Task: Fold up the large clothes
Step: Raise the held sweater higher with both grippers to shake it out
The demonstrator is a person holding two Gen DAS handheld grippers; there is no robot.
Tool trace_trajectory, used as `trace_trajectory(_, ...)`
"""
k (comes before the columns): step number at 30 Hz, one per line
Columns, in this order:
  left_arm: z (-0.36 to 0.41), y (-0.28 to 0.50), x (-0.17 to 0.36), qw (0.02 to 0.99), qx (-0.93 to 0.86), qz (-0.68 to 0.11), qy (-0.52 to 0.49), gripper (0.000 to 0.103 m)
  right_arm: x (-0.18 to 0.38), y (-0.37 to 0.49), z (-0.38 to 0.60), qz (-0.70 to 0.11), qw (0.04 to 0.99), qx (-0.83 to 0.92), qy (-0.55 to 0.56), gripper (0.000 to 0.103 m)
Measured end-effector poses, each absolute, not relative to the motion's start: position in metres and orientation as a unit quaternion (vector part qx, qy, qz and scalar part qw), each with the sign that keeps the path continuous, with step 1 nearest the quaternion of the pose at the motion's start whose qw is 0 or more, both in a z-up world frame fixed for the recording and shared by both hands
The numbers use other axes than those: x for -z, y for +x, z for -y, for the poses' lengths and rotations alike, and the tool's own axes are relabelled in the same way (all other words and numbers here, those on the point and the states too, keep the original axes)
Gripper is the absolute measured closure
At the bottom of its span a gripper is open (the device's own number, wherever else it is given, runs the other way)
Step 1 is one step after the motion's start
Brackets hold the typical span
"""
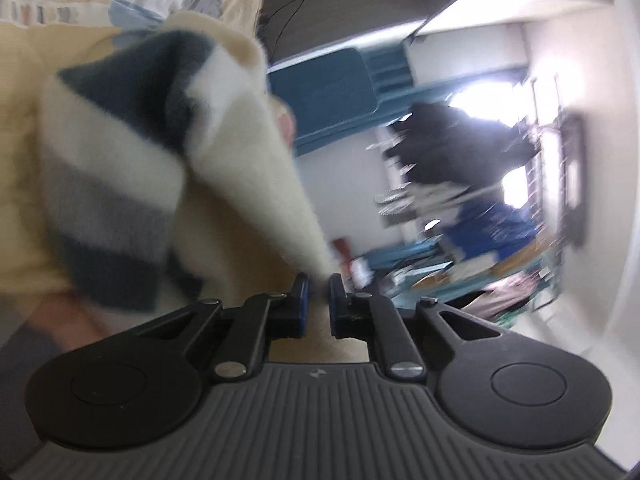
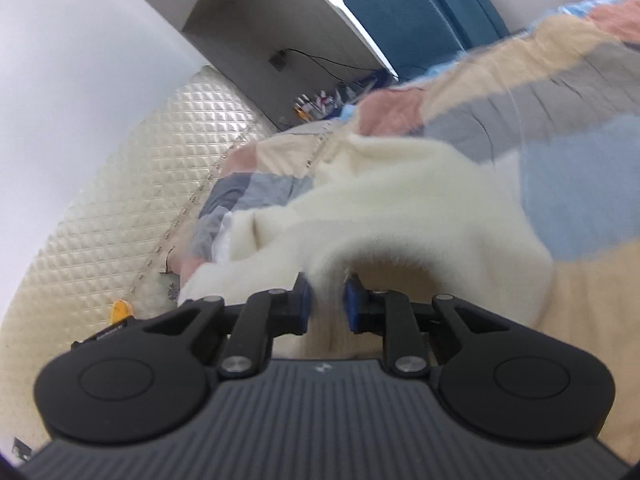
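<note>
**A:** What have your claws got?

**B:** My left gripper (image 1: 318,280) is clamped on a drawn-out cream corner of the fuzzy sweater (image 1: 160,152); the cloth runs taut from the pads up into a bunched mass with dark teal and grey stripes. My right gripper (image 2: 326,286) is pinched on a cream fold of the same sweater (image 2: 400,200), which arches up from between the blue pads (image 2: 352,300).

**A:** And where does the rest lie?

**B:** On the bed, over a patchwork quilt (image 2: 560,184) of beige, pink, grey and pale blue blocks.

**A:** Beyond the bed?

**B:** In the right view, a cream quilted headboard (image 2: 120,184) to the left, a white wall above it, and a blue padded chair (image 2: 412,12) past the far edge. In the left view, a cluttered shelf rack (image 1: 500,208) against a bright window, too blurred to read.
</note>
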State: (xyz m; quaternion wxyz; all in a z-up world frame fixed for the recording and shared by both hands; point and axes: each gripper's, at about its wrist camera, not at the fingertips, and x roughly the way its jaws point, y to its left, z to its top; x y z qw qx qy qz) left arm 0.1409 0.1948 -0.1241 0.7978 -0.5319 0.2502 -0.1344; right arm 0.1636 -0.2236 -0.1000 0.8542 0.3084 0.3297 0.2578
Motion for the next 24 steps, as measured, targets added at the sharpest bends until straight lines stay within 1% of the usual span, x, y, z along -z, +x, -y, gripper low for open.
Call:
trace_trajectory(3, -0.191, 0.127, 0.126, 0.811, 0.127, -0.268, -0.504, 0.091, 0.112, 0.154, 0.224, -0.351, 0.841, -0.244, 0.332, 0.082)
trace_trajectory(5, -0.193, 0.124, 0.133, 0.806, 0.123, -0.275, -0.509, 0.091, 0.117, 0.153, 0.223, -0.359, 0.839, -0.237, 0.334, 0.082)
trace_trajectory(8, -0.195, 0.128, 0.136, 0.808, 0.113, -0.279, -0.507, 0.090, 0.116, 0.157, 0.221, -0.355, 0.837, -0.244, 0.337, 0.078)
trace_trajectory(10, -0.195, 0.131, 0.140, 0.807, 0.112, -0.281, -0.507, 0.087, 0.117, 0.159, 0.222, -0.355, 0.835, -0.244, 0.344, 0.073)
trace_trajectory(11, -0.195, 0.135, 0.143, 0.804, 0.111, -0.283, -0.511, 0.078, 0.119, 0.161, 0.223, -0.354, 0.833, -0.243, 0.348, 0.071)
trace_trajectory(12, -0.196, 0.137, 0.145, 0.800, 0.108, -0.284, -0.518, 0.063, 0.120, 0.163, 0.225, -0.354, 0.832, -0.241, 0.352, 0.059)
trace_trajectory(13, -0.198, 0.139, 0.147, 0.797, 0.106, -0.284, -0.522, 0.055, 0.121, 0.164, 0.228, -0.352, 0.831, -0.238, 0.359, 0.048)
trace_trajectory(14, -0.198, 0.140, 0.148, 0.797, 0.103, -0.283, -0.524, 0.049, 0.123, 0.165, 0.231, -0.348, 0.828, -0.237, 0.371, 0.045)
trace_trajectory(18, -0.200, 0.148, 0.149, 0.800, 0.102, -0.273, -0.525, 0.048, 0.124, 0.171, 0.241, -0.329, 0.817, -0.241, 0.408, 0.045)
trace_trajectory(24, -0.207, 0.155, 0.151, 0.813, 0.084, -0.258, -0.515, 0.048, 0.135, 0.186, 0.240, -0.346, 0.830, -0.199, 0.390, 0.046)
